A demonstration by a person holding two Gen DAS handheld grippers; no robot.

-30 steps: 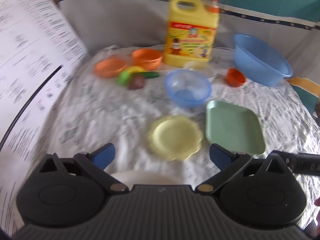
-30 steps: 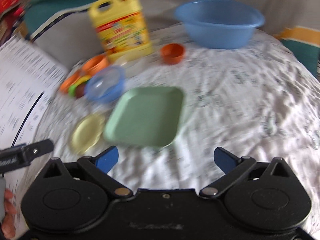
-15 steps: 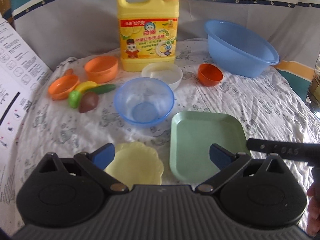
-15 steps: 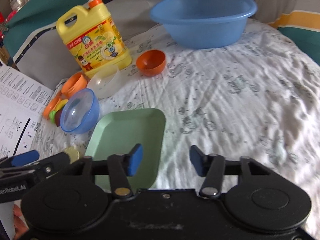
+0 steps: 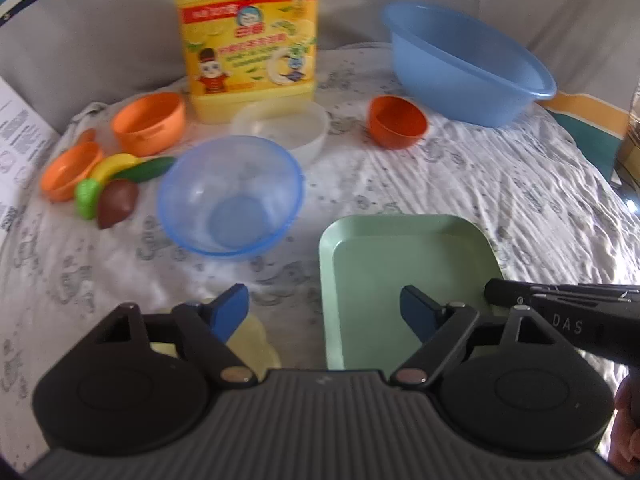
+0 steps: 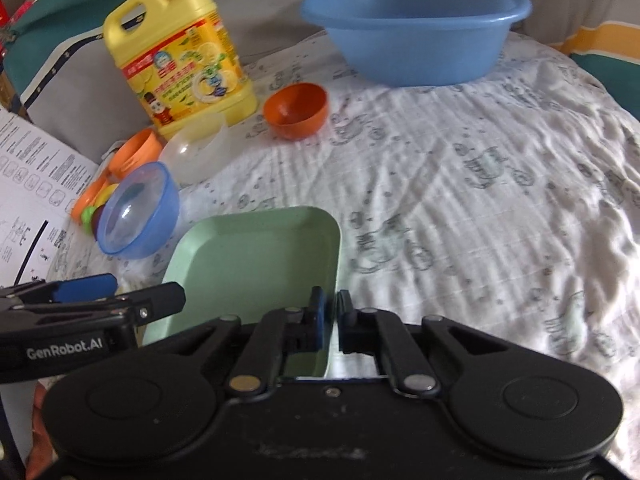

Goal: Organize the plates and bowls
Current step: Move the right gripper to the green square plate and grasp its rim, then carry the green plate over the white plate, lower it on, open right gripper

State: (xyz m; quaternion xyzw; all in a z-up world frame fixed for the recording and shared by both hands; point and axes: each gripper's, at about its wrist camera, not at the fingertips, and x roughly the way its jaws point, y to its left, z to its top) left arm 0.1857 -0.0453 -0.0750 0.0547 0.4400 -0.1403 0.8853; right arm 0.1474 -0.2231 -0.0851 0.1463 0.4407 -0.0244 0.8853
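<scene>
Matte green square tray (image 6: 256, 256) rim pinched by right gripper (image 6: 329, 312) | left gripper (image 5: 324, 312) closing, nothing gripped

The yellow plate (image 5: 256, 340) lies mostly hidden under the left gripper's (image 5: 326, 312) left finger and body; only a pale blurred sliver shows. The green tray's (image 5: 400, 264) near edge disappears behind that gripper's body, and in the right wrist view its near corner sits behind the right gripper (image 6: 329, 314). The detergent jug's (image 5: 248, 40) top is cut off by the upper edge. The printed sheet's (image 6: 28, 176) text is too small to read.
</scene>
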